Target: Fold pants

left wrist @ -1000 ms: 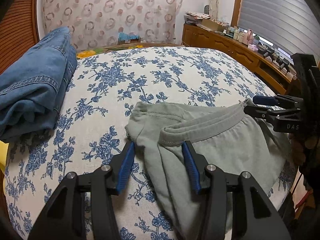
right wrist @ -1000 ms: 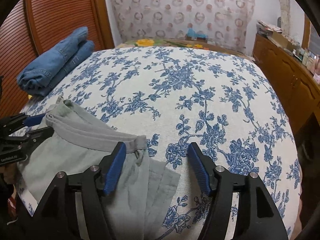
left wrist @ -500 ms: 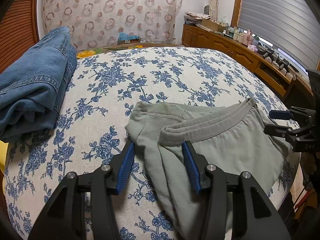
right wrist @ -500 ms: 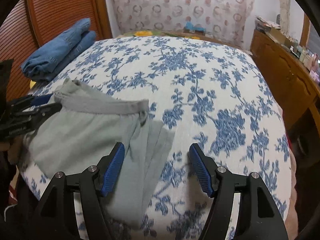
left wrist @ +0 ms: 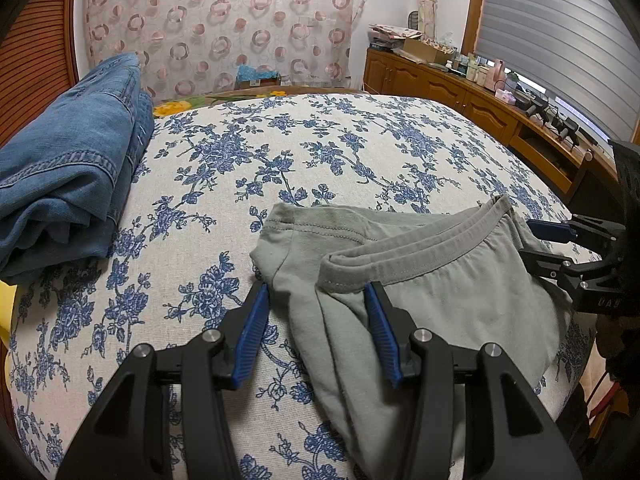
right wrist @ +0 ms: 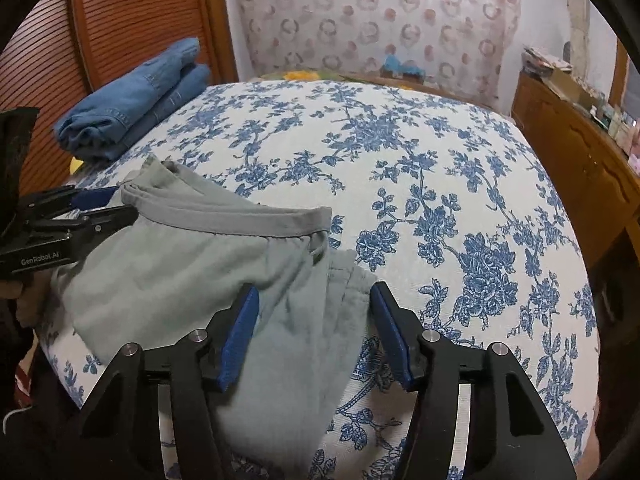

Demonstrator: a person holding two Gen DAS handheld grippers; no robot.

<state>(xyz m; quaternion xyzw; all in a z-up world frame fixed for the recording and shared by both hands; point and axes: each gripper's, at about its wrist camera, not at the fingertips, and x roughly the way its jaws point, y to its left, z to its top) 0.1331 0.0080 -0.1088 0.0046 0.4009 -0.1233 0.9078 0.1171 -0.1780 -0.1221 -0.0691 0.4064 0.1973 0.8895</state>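
Soft cloth on a woven bed cover, hard matt tools above it.

The grey-green pants (left wrist: 432, 288) are a thin, matt knit – smooth, with a denser ribbed waistband and visible stitching. The bed cover (left wrist: 320, 152) looks like a coarse, matt printed weave. The folded jeans (left wrist: 68, 168) are heavy denim, faded, with raised seams. The left gripper (left wrist: 316, 304) and right gripper (right wrist: 314, 308) are matt black plastic with ridged blue pads and shiny metal screw heads. The cabinet (left wrist: 452, 88) is glossy varnished wood – the curtain (left wrist: 224, 24) thin patterned cloth.
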